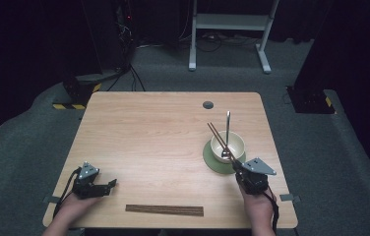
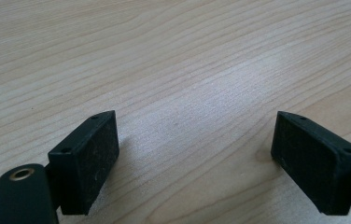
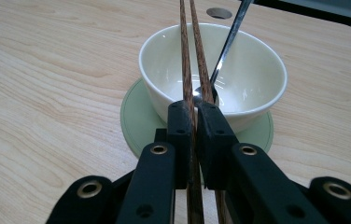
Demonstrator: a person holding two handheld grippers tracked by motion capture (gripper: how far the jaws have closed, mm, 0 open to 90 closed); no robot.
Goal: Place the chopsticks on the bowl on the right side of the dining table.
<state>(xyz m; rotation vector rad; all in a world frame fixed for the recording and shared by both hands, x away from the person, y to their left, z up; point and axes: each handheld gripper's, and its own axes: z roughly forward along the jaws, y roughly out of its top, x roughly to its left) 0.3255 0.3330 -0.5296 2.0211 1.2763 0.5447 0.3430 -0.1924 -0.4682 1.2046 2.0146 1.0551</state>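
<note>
A cream bowl (image 1: 228,145) (image 3: 253,88) stands on a pale green saucer (image 1: 211,158) (image 3: 134,112) at the table's right. A metal spoon (image 1: 227,129) (image 3: 232,37) leans inside the bowl. My right gripper (image 1: 236,167) (image 3: 196,109), just in front of the bowl, is shut on a pair of brown wooden chopsticks (image 1: 217,134) (image 3: 192,56) that slant up over the bowl toward the far left. My left gripper (image 1: 110,186) (image 2: 194,149) rests at the table's near left, open, with bare wood between its fingers.
A dark brown strip (image 1: 164,210), like a chopstick mat, lies along the near edge of the wooden table (image 1: 153,132). A round grey cable port (image 1: 207,104) (image 3: 219,13) sits at the far side. A white desk frame (image 1: 230,29) stands on the carpet beyond.
</note>
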